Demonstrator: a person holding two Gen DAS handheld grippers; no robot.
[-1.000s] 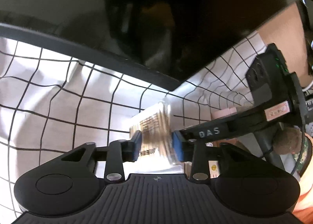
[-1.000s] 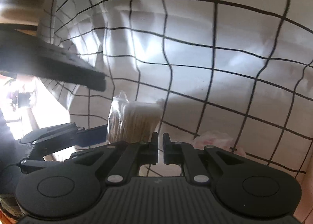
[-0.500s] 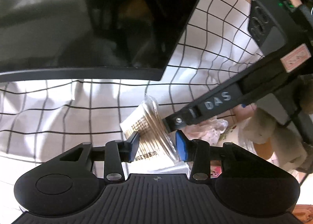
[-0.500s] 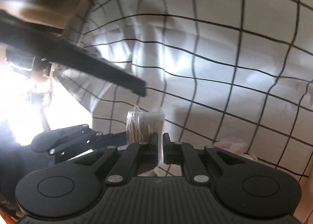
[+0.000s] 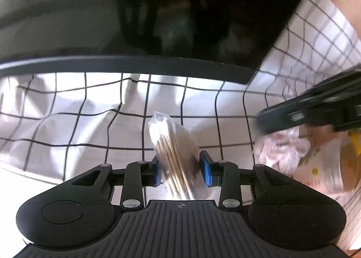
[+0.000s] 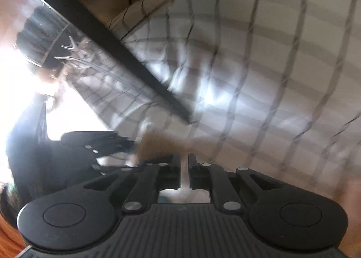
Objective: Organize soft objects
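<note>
Blue pads (image 5: 205,169) of your left gripper (image 5: 180,167) flank the crinkly swab bag (image 5: 174,145), the 9 o'clock pad touching, a sliver of gap at 3; you're mid-carry above the grid cloth (image 5: 67,127). Next, find a drop spot.

Right gripper (image 6: 184,163): fingers nearly together, nothing visibly between; a blurred tan shape, likely the bag, sits at 10 o'clock.

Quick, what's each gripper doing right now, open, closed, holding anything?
Left gripper: closed on the cotton swab pack.
Right gripper: closed, apparently holding nothing.
</note>
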